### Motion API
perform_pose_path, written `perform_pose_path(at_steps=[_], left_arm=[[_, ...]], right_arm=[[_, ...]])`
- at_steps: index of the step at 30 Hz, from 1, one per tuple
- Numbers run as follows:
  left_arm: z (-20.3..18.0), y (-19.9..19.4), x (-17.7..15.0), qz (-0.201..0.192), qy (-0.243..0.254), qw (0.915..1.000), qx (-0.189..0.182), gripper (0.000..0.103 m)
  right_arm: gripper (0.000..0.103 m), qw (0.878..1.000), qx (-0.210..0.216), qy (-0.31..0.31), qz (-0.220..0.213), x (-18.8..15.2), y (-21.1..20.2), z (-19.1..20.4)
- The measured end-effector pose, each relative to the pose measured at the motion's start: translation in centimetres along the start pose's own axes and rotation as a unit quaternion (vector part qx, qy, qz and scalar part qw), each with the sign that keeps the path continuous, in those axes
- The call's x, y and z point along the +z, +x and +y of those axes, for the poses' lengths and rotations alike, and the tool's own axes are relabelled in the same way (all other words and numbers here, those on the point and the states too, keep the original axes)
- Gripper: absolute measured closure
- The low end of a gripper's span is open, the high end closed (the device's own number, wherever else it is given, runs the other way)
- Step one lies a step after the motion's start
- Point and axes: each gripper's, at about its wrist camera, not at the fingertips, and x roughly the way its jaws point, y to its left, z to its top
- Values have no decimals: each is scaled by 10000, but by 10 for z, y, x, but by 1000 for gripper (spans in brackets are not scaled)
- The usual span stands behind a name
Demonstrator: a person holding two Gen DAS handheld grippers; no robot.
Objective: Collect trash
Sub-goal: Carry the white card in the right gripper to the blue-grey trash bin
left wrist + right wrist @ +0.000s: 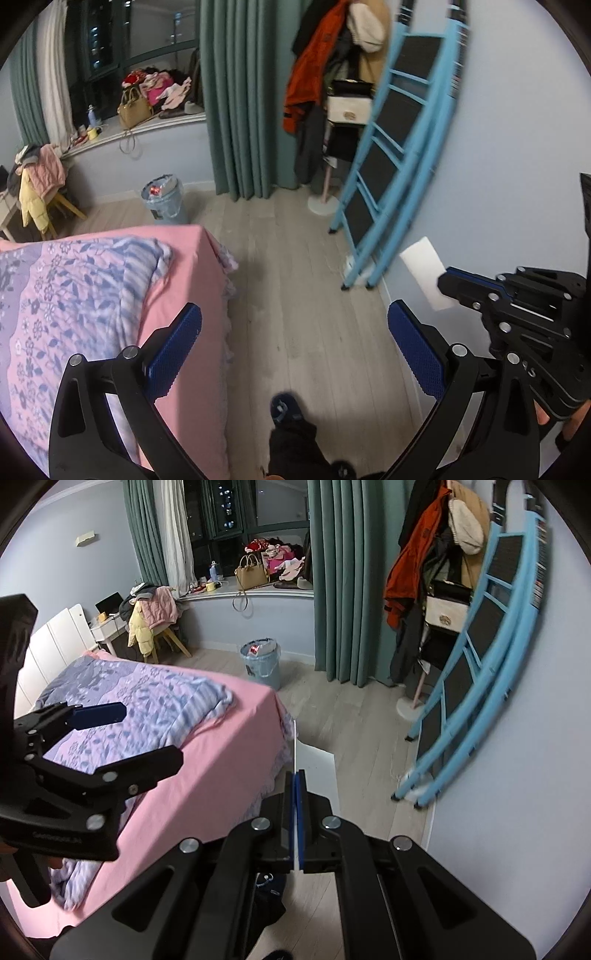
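My right gripper (296,775) is shut on a white sheet of paper (318,771), held edge-on above the floor beside the bed. The same paper (424,271) shows in the left wrist view, sticking out of the right gripper (445,282) at the right edge. My left gripper (294,321) is open and empty, over the bed's corner and the floor; it also shows in the right wrist view (147,734) at the left. A light blue trash bin (164,199), lined with a bag and holding trash, stands on the floor past the bed's foot, also in the right wrist view (261,662).
A bed with pink sheet (207,746) and floral quilt fills the left. A blue rack (384,177) leans on the right wall. A coat stand (325,92) with clothes stands by the green curtain (236,110). A chair piled with jackets (155,620) stands near a desk. My foot (284,410) is below.
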Motion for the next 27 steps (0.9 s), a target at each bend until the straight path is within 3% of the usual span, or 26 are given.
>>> perform_pose_path(at_steps=[6,9,13,19,23,27], left_arm=[[44,76,93,-5,-8,9999,-116,5],[57,111,132,5,276,9996,-5,5],[70,158,187,72,237,9997,-40,5],[76,234,250,137,83,9998,98,5],[78,288,308,190,-122,9988,424,5],[89,312,358,50,-455,9970,629,5]], right_arm=[[100,9999,-138,31,68,78,57,-29],[100,9996,-219,147,66,109,87,-50],[100,9995,-239,197,65,150,125,-77],[100,10000,22,12,90,213,200,-123],[100,9991,352,-209,145,270,249,-156],[100,9956,627,-698,76,318,278,-168]])
